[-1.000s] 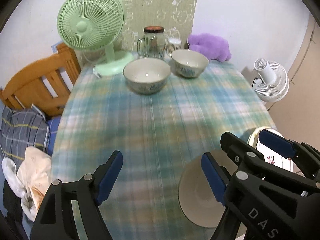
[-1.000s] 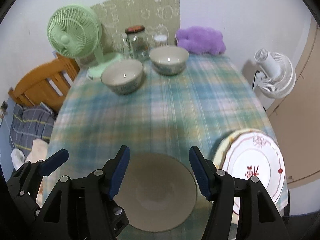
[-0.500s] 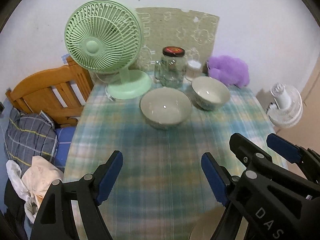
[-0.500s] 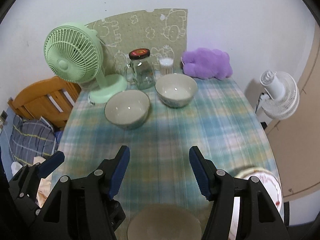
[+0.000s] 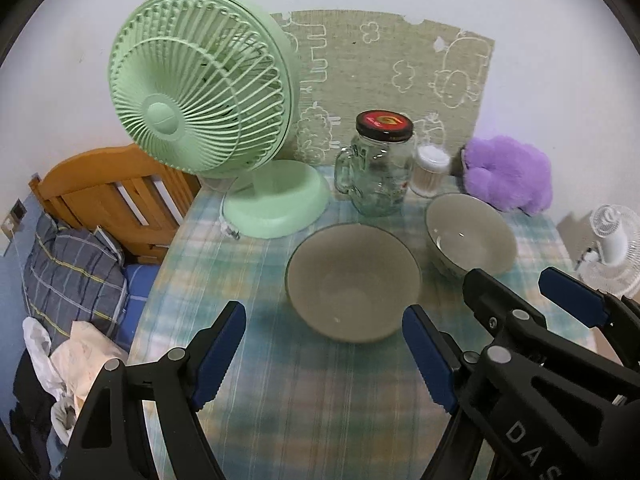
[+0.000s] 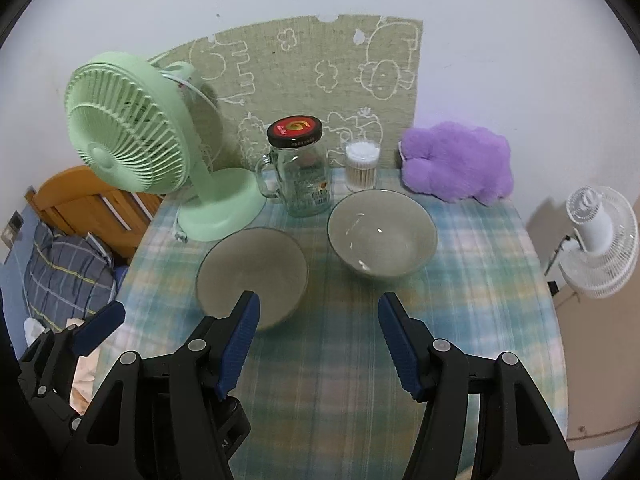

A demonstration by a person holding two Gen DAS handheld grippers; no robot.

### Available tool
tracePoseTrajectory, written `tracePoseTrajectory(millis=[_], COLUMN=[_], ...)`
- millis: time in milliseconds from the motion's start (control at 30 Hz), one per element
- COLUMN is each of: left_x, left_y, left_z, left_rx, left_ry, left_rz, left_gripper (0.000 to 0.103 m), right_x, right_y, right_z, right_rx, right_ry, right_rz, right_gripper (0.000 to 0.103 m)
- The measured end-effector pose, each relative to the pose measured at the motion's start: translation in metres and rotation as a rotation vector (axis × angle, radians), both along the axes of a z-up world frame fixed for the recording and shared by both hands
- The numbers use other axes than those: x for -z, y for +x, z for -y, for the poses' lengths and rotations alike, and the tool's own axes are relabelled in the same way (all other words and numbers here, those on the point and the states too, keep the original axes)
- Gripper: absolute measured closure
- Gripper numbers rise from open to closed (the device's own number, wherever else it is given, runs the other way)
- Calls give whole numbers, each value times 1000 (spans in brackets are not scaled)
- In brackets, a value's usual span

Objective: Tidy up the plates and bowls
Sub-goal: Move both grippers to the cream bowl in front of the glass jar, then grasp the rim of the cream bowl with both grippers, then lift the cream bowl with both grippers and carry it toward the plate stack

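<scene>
Two grey-green bowls stand side by side on the plaid tablecloth. In the left wrist view the nearer bowl (image 5: 352, 280) lies just beyond my left gripper (image 5: 324, 356), which is open with nothing between its fingers. The second bowl (image 5: 470, 236) sits to its right. My right gripper (image 5: 532, 292) shows at the right edge of that view. In the right wrist view my right gripper (image 6: 318, 344) is open and empty. The left bowl (image 6: 252, 276) is just past its left finger, and the right bowl (image 6: 382, 238) stands farther back.
At the table's back stand a green desk fan (image 5: 208, 112), a glass jar mug with a red lid (image 5: 378, 168), a cotton-swab tub (image 6: 362, 166) and a purple plush (image 6: 456, 162). A wooden bed frame (image 5: 108, 196) and bedding lie left; a white fan (image 6: 598, 236) stands right.
Both grippers moved forward across the table toward the two bowls. The plate and flat bowl near the front edge have dropped out of view. Jaw openings look unchanged.
</scene>
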State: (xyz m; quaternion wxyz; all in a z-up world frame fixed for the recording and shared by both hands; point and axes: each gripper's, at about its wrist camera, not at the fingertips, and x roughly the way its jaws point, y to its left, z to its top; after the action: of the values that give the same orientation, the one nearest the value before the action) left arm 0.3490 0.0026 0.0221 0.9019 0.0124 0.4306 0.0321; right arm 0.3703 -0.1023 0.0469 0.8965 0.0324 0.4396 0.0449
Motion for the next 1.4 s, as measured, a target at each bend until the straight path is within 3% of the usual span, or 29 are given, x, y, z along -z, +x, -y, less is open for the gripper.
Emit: tracePoseTrajectory(millis=[333,533,733,833,1033,1133,1400], left_x=[33,57,76,84,98,103,100], left_y=[37,55,72,78,86,88,85], left_z=[-5,-13,-19,-22,-28,-28,-26], left_rx=[-61,-77,-111,-111,-124,-115,-126], left_ry=[16,8,5,-2,-26,-48,-2], left_rz=[-61,-92,-119,-127,-165,-185,-184], left_gripper=[28,36,40,47,67,70,79], right_x=[37,63,83,92,105,108,107], right_y=[53,75,92,98,108,109,106], right_z=[-8,-14,-19,-22,-28,-28,-29], right_rx=[-77,-92,-92,-94,-107,-112,-116], right_ry=[22,31,30,28,29,24,9], right_rz=[-51,-81,-103,-115,-138,-137,-137], right_gripper=[39,52,56,60,79,80,81])
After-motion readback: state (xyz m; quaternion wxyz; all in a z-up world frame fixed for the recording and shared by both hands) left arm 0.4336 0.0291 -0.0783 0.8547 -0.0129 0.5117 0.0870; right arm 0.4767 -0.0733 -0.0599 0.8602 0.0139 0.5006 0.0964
